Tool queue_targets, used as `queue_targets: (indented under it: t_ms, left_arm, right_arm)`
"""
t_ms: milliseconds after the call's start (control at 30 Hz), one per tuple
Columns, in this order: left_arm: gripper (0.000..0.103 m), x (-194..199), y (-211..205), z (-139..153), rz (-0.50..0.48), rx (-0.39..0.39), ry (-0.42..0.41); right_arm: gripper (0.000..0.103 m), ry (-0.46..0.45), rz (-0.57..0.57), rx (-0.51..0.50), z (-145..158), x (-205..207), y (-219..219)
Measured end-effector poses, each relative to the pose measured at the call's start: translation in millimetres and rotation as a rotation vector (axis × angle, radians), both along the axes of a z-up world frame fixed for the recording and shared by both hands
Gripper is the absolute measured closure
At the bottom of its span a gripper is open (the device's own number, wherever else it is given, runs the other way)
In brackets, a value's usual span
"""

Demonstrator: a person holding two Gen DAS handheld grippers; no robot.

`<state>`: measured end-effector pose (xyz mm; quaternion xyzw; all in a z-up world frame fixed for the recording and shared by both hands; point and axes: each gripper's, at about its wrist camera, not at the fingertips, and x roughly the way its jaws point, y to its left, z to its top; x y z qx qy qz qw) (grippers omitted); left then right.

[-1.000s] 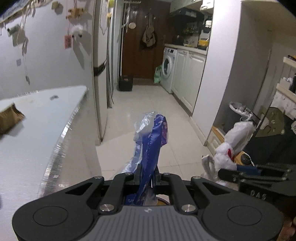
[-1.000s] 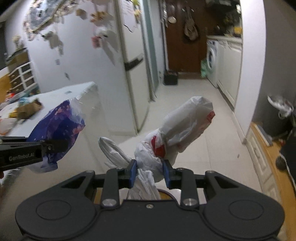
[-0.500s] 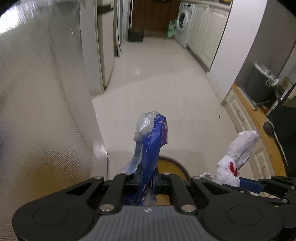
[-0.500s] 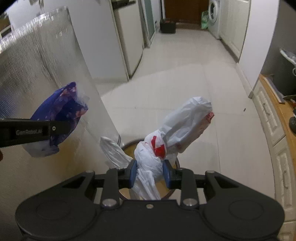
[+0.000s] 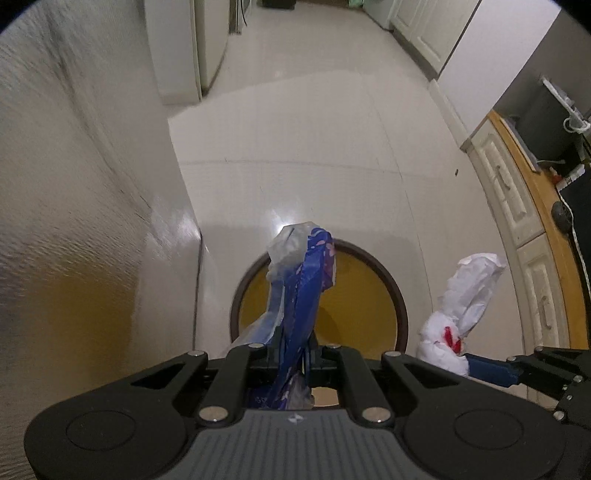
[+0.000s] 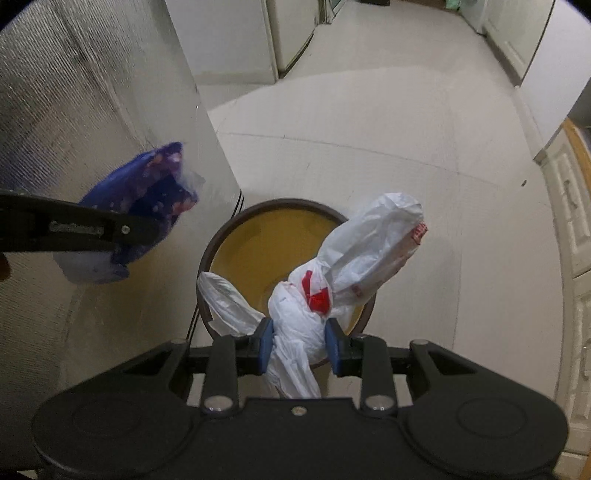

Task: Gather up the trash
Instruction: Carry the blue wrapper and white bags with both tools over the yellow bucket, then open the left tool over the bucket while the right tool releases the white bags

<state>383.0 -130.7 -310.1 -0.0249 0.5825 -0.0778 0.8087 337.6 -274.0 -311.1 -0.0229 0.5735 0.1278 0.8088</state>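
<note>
My left gripper (image 5: 293,358) is shut on a crumpled blue plastic bag (image 5: 306,280) that sticks up between its fingers. A knotted white plastic bag with red print (image 6: 354,258) is clamped in my right gripper (image 6: 299,345), which is shut on it. Both point steeply down over a round bin (image 6: 236,251) with a dark brown rim and a yellow inside, standing on the tiled floor. In the left wrist view the bin (image 5: 369,295) lies just beyond the blue bag, with the white bag (image 5: 465,306) and right gripper (image 5: 480,367) at the right. The right wrist view shows the blue bag (image 6: 147,206) at the left.
A silvery textured panel (image 5: 74,184) rises close on the left of the bin. White cabinets with drawers and a wooden edge (image 5: 532,221) run along the right. The pale tiled floor (image 5: 295,129) stretches ahead toward a white fridge (image 6: 288,33).
Both grippers have come down and tipped toward the floor with their bags still held. The room ahead has dropped out of view and the bin now fills the middle.
</note>
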Motion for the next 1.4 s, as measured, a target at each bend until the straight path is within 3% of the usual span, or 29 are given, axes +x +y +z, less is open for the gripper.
queue_targets:
  t_ms: [267, 400, 433, 500, 600, 1000, 1067, 1167, 1400]
  left_arm:
    - [0.093, 16.1, -2.0, -35.2, 0.003, -0.059, 0.084]
    - [0.089, 23.3, -1.5, -42.8, 0.01, -0.076, 0.077]
    - [0.086, 25.4, -0.9, -43.2, 0.011, -0.075, 0.073]
    - [0.065, 30.6, -0.9, -45.7, 0.024, -0.07, 0.075]
    - [0.047, 33.7, 1.0, -50.3, 0.027, -0.045, 0.084]
    - [0.027, 35.1, 20.6, -63.6, 0.044, 0.047, 0.135]
    - [0.022, 35.2, 22.3, -63.9, 0.047, 0.054, 0.136]
    - [0.016, 34.9, 23.7, -65.7, 0.047, 0.069, 0.139]
    - [0.005, 34.3, 23.7, -68.5, 0.035, 0.091, 0.152]
  right_arm:
    - [0.072, 0.043, 0.009, -0.007, -21.2, 11.8, -5.9]
    - [0.072, 0.048, 0.002, -0.014, -24.7, 21.8, -8.2]
    - [0.072, 0.048, 0.002, -0.015, -24.5, 23.8, -8.5]
    - [0.072, 0.046, 0.003, -0.016, -26.4, 27.6, -5.3]
    - [0.072, 0.047, 0.007, -0.014, -29.3, 31.8, -1.0]
    - [0.07, 0.024, 0.03, -0.01, -38.6, 30.5, -2.1]
    - [0.063, -0.003, 0.017, -0.008, -34.9, 29.9, -4.7]
    - [0.036, -0.021, -0.014, -0.029, -34.5, 30.2, -7.3]
    - [0.011, 0.041, -0.058, -0.035, -41.0, 26.7, -22.1]
